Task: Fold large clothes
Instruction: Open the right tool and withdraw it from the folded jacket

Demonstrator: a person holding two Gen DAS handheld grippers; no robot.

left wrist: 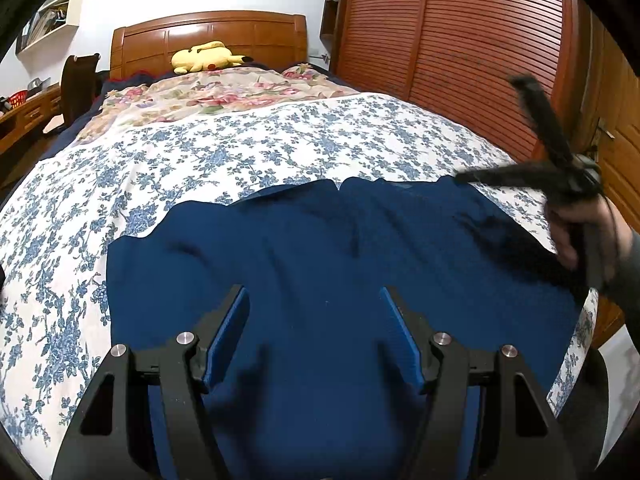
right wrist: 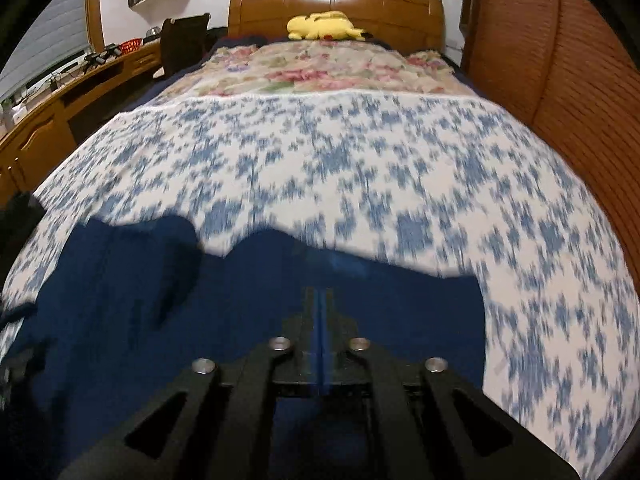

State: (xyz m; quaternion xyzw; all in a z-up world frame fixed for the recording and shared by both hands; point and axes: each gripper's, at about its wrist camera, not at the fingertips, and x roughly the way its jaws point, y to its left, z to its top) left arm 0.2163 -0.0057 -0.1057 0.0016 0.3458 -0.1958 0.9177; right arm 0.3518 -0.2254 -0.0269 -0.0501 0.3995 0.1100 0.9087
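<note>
A large dark blue garment (left wrist: pixel 320 248) lies spread on the blue-flowered bed sheet (left wrist: pixel 240 140); it also shows in the right wrist view (right wrist: pixel 160 300). My left gripper (left wrist: pixel 316 300) is open, its blue pads apart, just above the near part of the garment. My right gripper (right wrist: pixel 320 300) is shut, its fingers together above the garment, with nothing visible between them. The right wrist view is blurred by motion. In the left wrist view the right hand (left wrist: pixel 580 236) and its device show blurred at the garment's right edge.
A yellow plush toy (left wrist: pixel 206 58) lies by the wooden headboard (left wrist: pixel 208 36). A pink floral quilt (left wrist: pixel 208 92) covers the far half of the bed. A louvred wooden wardrobe (left wrist: pixel 460 40) stands close on the right. A desk (right wrist: pixel 60 108) and chair (right wrist: pixel 184 40) stand to the left.
</note>
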